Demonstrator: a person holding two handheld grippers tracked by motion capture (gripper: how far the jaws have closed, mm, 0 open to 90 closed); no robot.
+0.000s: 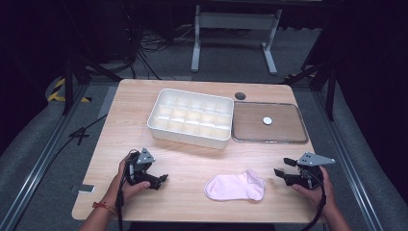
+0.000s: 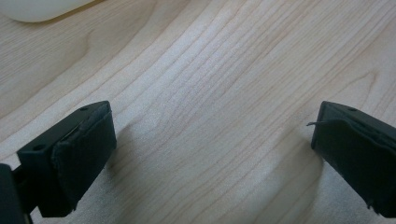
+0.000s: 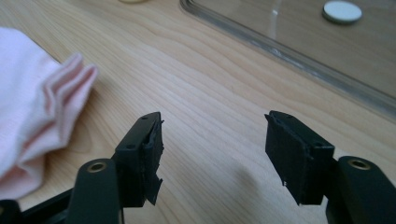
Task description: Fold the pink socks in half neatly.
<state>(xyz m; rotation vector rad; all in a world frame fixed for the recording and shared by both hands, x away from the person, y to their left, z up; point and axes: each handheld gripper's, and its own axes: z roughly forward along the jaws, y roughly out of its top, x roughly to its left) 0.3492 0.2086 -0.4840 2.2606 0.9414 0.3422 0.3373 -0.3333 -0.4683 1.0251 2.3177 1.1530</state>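
Pink sock [image 1: 235, 186] lies flat on the near part of the light wooden desk [image 1: 192, 163], a little right of centre, its cuff end pointing right and its rounded toe end to the left. In the right gripper view the sock [image 3: 32, 116] shows at the left, its ribbed cuff just beside the left jaw but not touching it.

Far of the sock, a white divided organiser box [image 1: 191, 118] sits near the desk's middle, its many small compartments looking bare. Just to its right lies a clear flat tray [image 1: 269, 122] with a small white disc [image 1: 267, 120] resting on it; the disc [image 3: 342, 11] and the tray's rim [image 3: 280, 51] also appear at the far right in the right gripper view. A small dark round hole [image 1: 240, 96] marks the desk just beyond the tray's far left corner.

The left hand-held gripper [image 1: 159, 179] is held at the near left of the desk, well apart from the sock, pointing right. In its own view the left hand-held gripper [image 2: 212, 140] has its jaws spread wide over bare wood, with nothing between them. The right hand-held gripper [image 1: 283, 167] is held at the near right, pointing left toward the sock, close to it but apart. Its own view shows the right hand-held gripper [image 3: 215, 149] with jaws parted wide and empty above the desk.
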